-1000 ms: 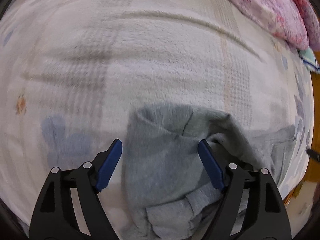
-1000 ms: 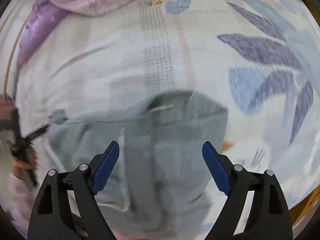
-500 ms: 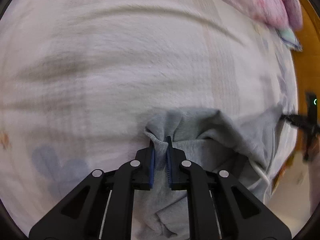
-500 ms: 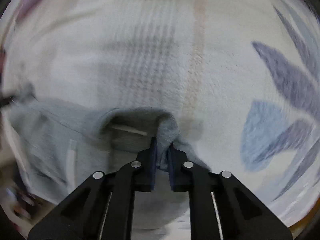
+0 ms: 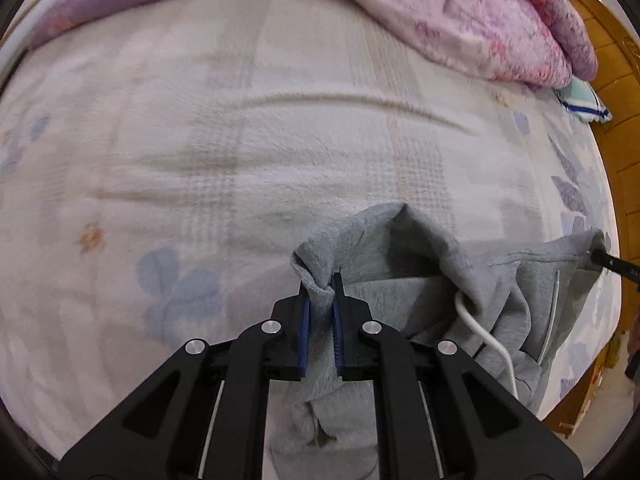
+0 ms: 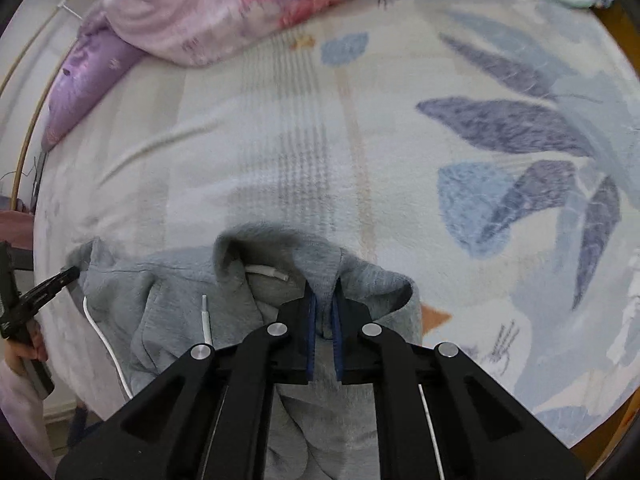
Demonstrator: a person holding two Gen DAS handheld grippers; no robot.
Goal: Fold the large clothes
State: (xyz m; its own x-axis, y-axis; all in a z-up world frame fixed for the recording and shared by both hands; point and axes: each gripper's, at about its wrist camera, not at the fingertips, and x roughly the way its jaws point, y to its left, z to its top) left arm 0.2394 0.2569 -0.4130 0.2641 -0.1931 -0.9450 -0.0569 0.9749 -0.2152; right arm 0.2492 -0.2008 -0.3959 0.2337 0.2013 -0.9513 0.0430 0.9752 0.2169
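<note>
Hanging limp over the near edge of the bed (image 5: 248, 152), the soft, thick grey hoodie (image 5: 404, 304) is sagging between the left claw (image 5: 319, 300) and right claw (image 6: 322, 304), each clamped on a bunched fold of its upper edge.

left wrist view: sits on the left gripper (image 5: 319, 289), looks steeply down along its fingers, close over the bed blanket (image 5: 240, 152).
right wrist view: same setup on the right gripper (image 6: 322, 294), steeply down, close.
shared: grey hoodie (image 5: 420, 272) (image 6: 256, 292), pink quilt (image 5: 460, 16) (image 6: 240, 4), blanket; each view catches the other gripper at its edge.
</note>
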